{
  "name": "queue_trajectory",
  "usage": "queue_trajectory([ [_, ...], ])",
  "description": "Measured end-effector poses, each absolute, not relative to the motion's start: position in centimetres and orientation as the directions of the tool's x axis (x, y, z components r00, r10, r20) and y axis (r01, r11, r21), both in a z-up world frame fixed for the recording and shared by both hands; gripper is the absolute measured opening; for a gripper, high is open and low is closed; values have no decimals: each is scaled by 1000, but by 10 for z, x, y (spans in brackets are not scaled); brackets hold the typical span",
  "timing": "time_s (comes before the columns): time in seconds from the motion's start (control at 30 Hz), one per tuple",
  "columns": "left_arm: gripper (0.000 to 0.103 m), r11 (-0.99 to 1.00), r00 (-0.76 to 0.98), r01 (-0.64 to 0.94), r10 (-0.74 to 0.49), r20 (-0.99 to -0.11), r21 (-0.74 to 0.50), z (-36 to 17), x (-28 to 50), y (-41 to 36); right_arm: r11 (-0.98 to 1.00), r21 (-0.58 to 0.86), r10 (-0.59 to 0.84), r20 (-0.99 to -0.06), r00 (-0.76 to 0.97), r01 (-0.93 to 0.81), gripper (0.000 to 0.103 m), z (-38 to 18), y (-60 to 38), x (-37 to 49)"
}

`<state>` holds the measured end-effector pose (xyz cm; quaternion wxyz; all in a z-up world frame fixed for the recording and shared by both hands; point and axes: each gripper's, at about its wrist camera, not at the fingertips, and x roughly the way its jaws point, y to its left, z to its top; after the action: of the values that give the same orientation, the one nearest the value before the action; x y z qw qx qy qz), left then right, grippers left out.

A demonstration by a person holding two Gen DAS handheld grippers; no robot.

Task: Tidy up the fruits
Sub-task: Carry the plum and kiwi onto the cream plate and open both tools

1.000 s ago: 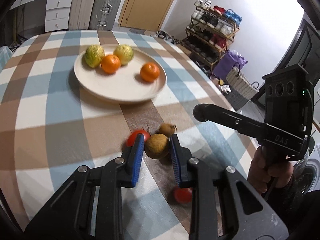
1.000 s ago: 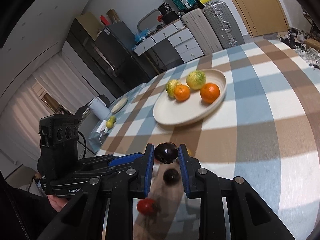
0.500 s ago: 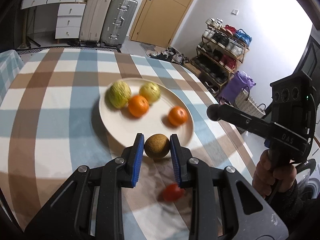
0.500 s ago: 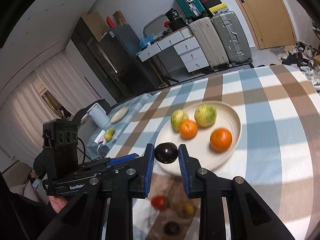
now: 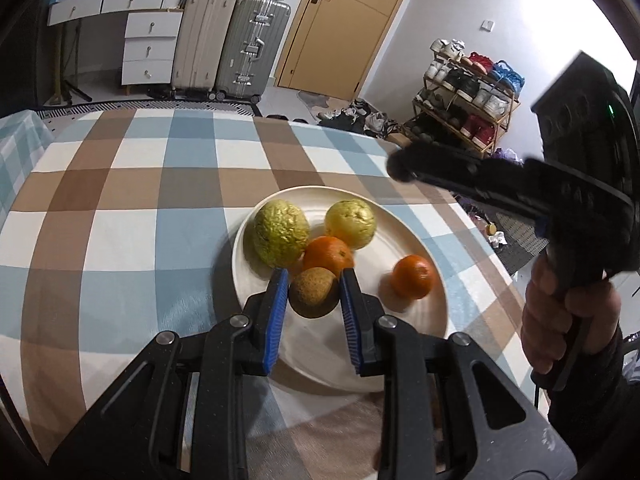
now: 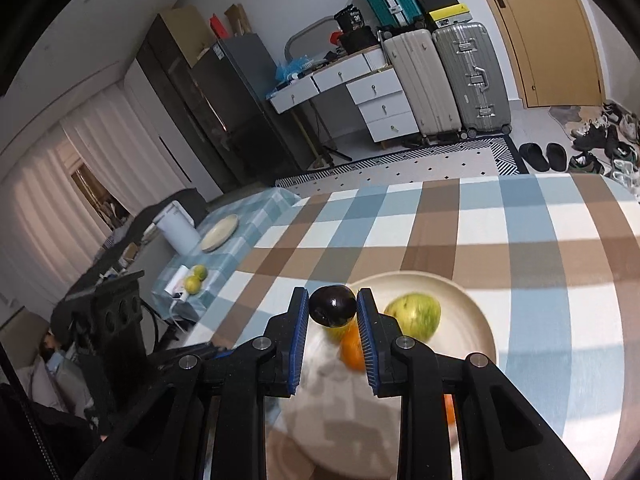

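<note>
I hold a brown fruit (image 5: 313, 292) pinched in my left gripper (image 5: 313, 294) and a dark fruit (image 6: 333, 305) in my right gripper (image 6: 333, 312), both above the plate (image 5: 408, 344) already carrying four fruits, neither released yet.

Even indoor light; fisheye bends the edges, corners go black; the plate (image 6: 476, 304) and its fruit blur.

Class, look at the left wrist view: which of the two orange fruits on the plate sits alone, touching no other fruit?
The right-hand orange, alone on the plate; the other orange is bunched with the green fruits.
</note>
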<state>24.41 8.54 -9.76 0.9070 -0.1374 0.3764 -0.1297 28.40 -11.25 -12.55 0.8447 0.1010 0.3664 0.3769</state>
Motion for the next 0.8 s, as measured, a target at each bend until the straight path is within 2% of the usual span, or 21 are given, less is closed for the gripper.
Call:
queue_trajectory([
  [0.13, 24, 933, 672, 134, -333, -661, -334, -107, 252, 84, 702, 451, 700, -578, 419, -551, 25, -136, -95, 306],
  [0.27, 24, 932, 655, 135, -339, -675, -338, -117, 259, 84, 742, 395, 646, -639, 418, -542, 25, -153, -78, 317],
  [0.8, 25, 947, 653, 138, -308, -692, -291, -123, 269, 82, 785, 349, 585, -690, 427, -512, 27, -177, -68, 326],
])
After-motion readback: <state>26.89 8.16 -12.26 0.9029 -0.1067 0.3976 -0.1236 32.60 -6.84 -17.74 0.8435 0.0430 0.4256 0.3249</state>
